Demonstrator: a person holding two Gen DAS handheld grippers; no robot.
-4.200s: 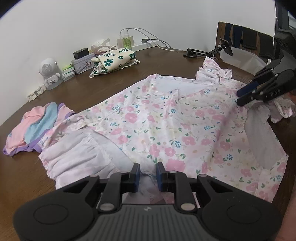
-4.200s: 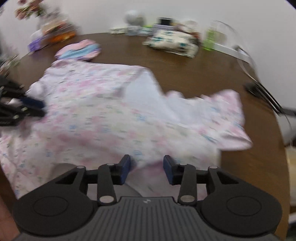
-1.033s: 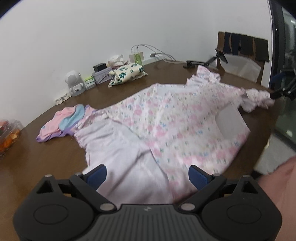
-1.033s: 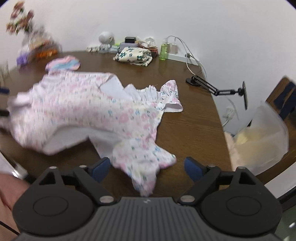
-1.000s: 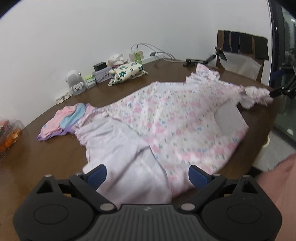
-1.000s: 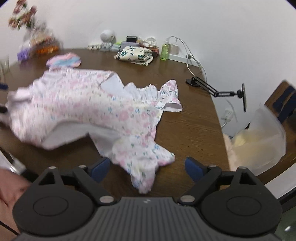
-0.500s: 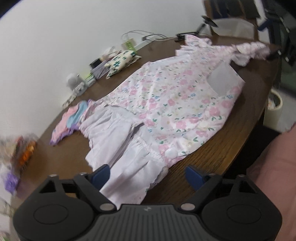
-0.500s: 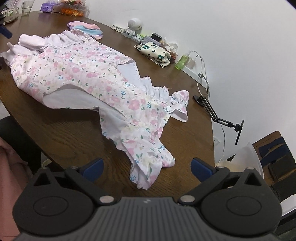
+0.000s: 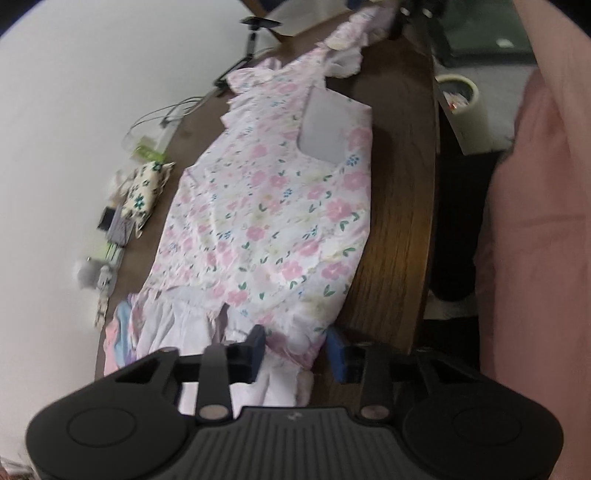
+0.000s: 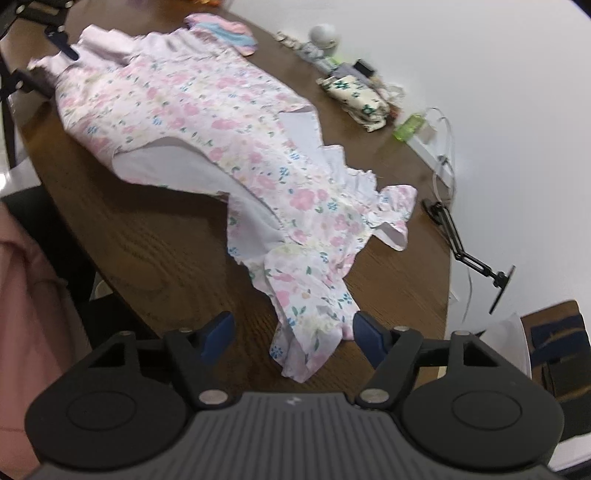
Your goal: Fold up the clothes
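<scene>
Table (image 10: 155, 236), dark brown wood and rounded, taking up most of both views. Floral dress (image 10: 207, 99) sprawled lengthwise across it, pink flowers on white, pale lining showing where an edge is flipped over, ruffled sleeve end bunched toward the right wrist camera, plain lilac frilly hem end toward the left one. Pink clothing of a person along the table edge (image 9: 535, 229) in the left view. Left gripper (image 9: 295, 347) down at the hem end, fingers (image 9: 256, 341) partly apart with the ruffled hem fabric sitting between them, not pinched shut on it as far as can be seen. Right gripper (image 10: 291, 330) at the sleeve end, fingers (image 10: 218, 328) spread wide, a drooping floral sleeve lying in the gap but touching neither finger clearly. Folded cream cloth with green flowers (image 10: 354, 96) further back near the wall, well apart from the dress. Small pink-and-blue garment (image 10: 221, 31) just beside the hem end, tucked partly under the dress in the left view. Black articulated stand (image 10: 465, 251) near the table's edge past the sleeve. Little white round gadget (image 10: 323, 35), green bottle (image 10: 408, 127) and white cables (image 10: 443, 147) along the wall side. Kinda blurry overall, so the small clutter stays hard to make out.
</scene>
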